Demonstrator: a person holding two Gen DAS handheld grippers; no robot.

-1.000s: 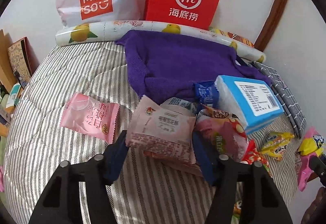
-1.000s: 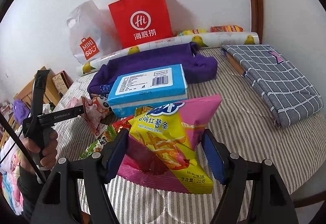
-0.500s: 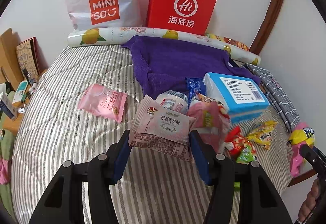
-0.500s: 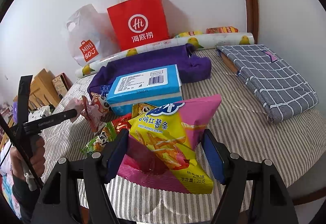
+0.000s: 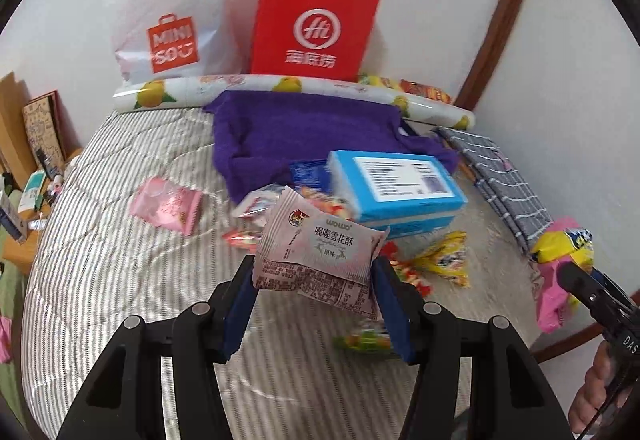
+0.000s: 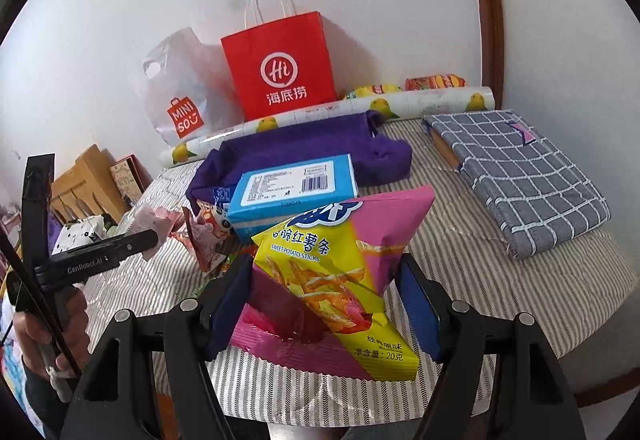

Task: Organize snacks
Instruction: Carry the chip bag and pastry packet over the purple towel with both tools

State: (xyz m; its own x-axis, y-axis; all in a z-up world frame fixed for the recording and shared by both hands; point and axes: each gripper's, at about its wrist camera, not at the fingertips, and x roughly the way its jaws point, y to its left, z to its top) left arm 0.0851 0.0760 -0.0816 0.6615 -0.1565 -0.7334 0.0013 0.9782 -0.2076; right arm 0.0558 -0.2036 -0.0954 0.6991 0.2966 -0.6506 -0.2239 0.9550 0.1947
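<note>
My left gripper pinches a pale pink snack packet by both side edges, lifted clear of the striped bedcover. My right gripper clamps a yellow-and-pink bag of sweet potato sticks, also held off the cover. From the left camera, a heap of small snacks lies at three o'clock of the packet, a blue box at one o'clock, a second pink packet at ten. The purple cloth sits at twelve, with the red paper bag and white plastic bag against the wall beyond. A folded grey checked cloth lies at two o'clock from the right gripper.
</note>
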